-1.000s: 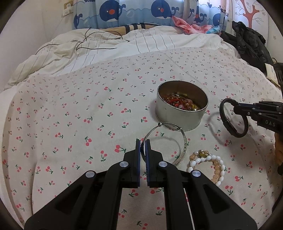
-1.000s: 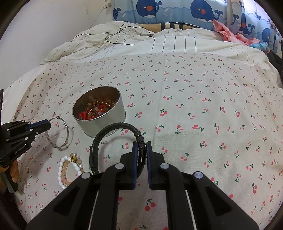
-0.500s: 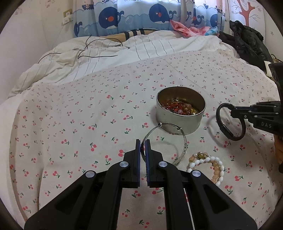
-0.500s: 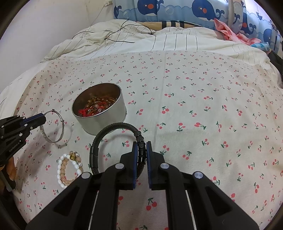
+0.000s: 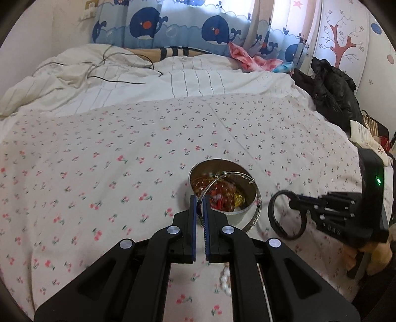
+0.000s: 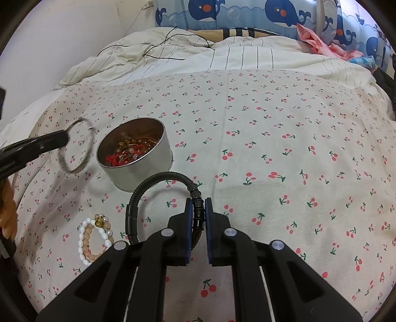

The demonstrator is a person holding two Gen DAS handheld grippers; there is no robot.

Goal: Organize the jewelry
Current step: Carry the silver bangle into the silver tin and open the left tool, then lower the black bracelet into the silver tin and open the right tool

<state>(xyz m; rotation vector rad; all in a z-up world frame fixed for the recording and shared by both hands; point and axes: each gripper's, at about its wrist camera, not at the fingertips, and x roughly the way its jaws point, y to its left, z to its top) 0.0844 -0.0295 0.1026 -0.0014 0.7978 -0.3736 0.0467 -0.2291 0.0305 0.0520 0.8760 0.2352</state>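
A round silver tin (image 6: 138, 173) (image 5: 243, 213) holding beaded jewelry sits on the cherry-print bedsheet. My left gripper (image 5: 200, 200) (image 6: 66, 138) is shut on a thin silver bangle (image 5: 257, 193) (image 6: 90, 146), which hangs in the air just left of the tin in the right wrist view. My right gripper (image 6: 197, 205) (image 5: 294, 204) is shut on a black braided bracelet (image 6: 158, 179) (image 5: 274, 218), held above the sheet to the right of the tin. A pearl and peach bead bracelet (image 6: 92, 239) lies on the sheet in front of the tin.
A striped white duvet (image 5: 173, 81) with a black cable is bunched at the head of the bed. Dark clothing (image 5: 331, 96) is piled at the right edge. A person's hand (image 5: 366, 255) grips the right tool. Whale-print curtains (image 6: 247, 12) hang behind.
My left gripper has lifted the silver bangle off the sheet and carried it up toward the tin. The right gripper with the black bracelet has stayed put.
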